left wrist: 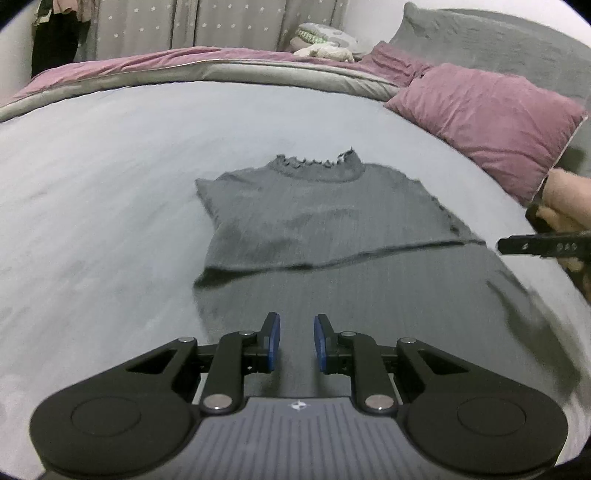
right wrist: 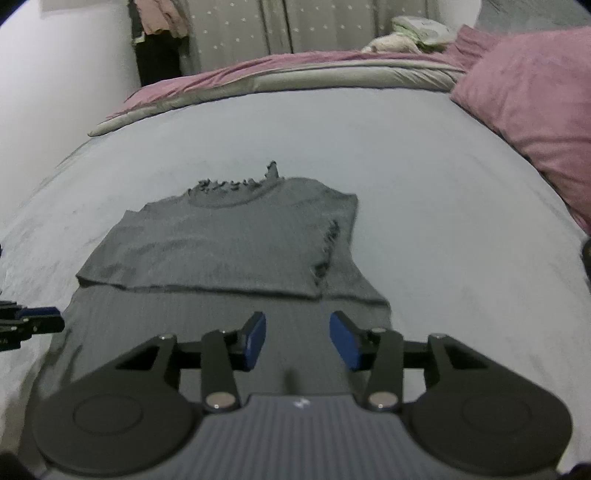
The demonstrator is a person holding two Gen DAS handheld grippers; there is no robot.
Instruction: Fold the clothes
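Observation:
A dark grey ribbed top [left wrist: 306, 218] with a frilled collar lies flat on the pale bed sheet [left wrist: 92, 184], collar at the far end. Its sleeves are folded in over the chest, and a fold edge runs across the middle. My left gripper [left wrist: 296, 341] hovers open over the near part of the top with nothing between its blue pads. In the right wrist view the same top [right wrist: 229, 247] lies ahead, and my right gripper [right wrist: 297, 338] stands open above its near hem, holding nothing. The other gripper's fingers [left wrist: 532, 245] show at the right edge, held by a hand.
A mauve pillow [left wrist: 491, 122] lies at the right of the bed, with a grey one [left wrist: 498, 40] behind it. A mauve and grey duvet [left wrist: 207, 66] is bunched along the far side. Starred curtains [right wrist: 295, 26] and hanging clothes [right wrist: 159, 22] stand beyond.

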